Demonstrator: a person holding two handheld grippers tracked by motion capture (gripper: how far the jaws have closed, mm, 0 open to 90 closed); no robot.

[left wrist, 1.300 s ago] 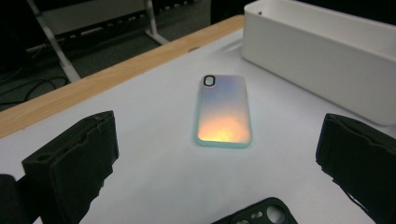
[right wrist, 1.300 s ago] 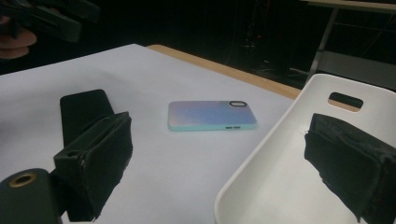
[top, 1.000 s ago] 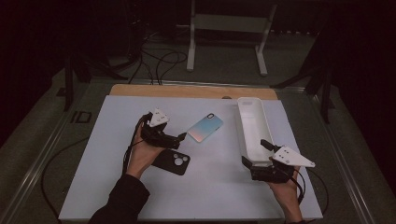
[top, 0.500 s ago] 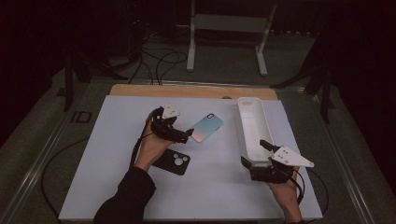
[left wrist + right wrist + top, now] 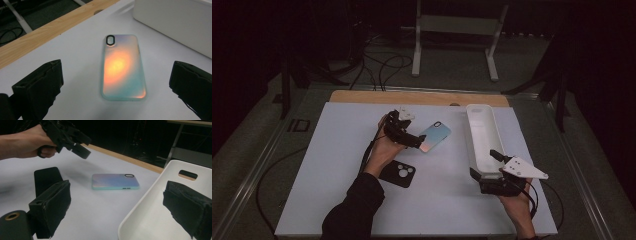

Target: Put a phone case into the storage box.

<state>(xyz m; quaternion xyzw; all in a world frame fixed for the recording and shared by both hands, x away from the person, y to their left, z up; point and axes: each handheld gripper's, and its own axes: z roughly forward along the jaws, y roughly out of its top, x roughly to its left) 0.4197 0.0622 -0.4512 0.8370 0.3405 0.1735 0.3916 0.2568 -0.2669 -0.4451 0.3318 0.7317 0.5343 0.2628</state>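
Seen from the high view, the iridescent phone case [image 5: 435, 136] lies flat on the white table [image 5: 337, 150], just beyond the left gripper [image 5: 408, 138], its long axis slanting away toward the white tray [image 5: 482, 137]. The right gripper [image 5: 484, 167] sits at the tray's near end, well apart from the case, so the left is nearer. A black phone case [image 5: 398, 173] lies beside the left wrist.

From the left gripper view, the jaws stand wide apart and empty, the case centred between them, running lengthwise straight ahead, camera hole far.

From the right gripper view, its jaws are spread, one over the tray, holding nothing.
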